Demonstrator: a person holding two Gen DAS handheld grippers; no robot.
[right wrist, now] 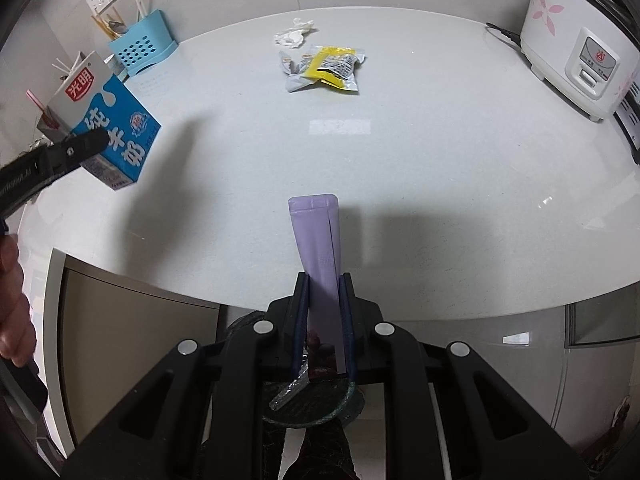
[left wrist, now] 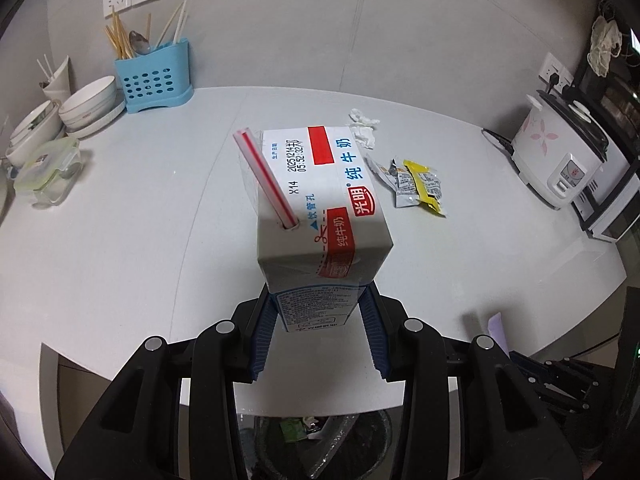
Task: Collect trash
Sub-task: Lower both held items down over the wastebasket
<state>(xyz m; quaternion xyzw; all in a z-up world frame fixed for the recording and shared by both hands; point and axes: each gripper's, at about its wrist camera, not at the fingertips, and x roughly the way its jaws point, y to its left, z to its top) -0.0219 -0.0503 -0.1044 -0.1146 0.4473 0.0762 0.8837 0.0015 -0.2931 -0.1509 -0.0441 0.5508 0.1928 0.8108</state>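
My left gripper (left wrist: 318, 308) is shut on a white and blue milk carton (left wrist: 320, 196) with a red-striped straw (left wrist: 266, 178), held above the counter's front edge. The carton also shows at the left of the right wrist view (right wrist: 116, 120). My right gripper (right wrist: 324, 292) is shut on a flat lilac packet (right wrist: 320, 248), held over the counter edge. A crumpled silver and yellow snack wrapper (left wrist: 416, 184) (right wrist: 324, 68) and a crumpled white tissue (left wrist: 364, 128) (right wrist: 294, 32) lie on the white counter (right wrist: 440, 160). A bin with a black bag (left wrist: 320, 440) (right wrist: 312, 404) stands below both grippers.
A blue cutlery holder (left wrist: 154, 76) (right wrist: 140, 50), stacked bowls (left wrist: 86, 106) and a glass lunch box (left wrist: 48, 172) stand at the back left. A white rice cooker (left wrist: 560, 156) (right wrist: 580, 52) stands at the right. A person's hand (right wrist: 12, 304) shows at the left edge.
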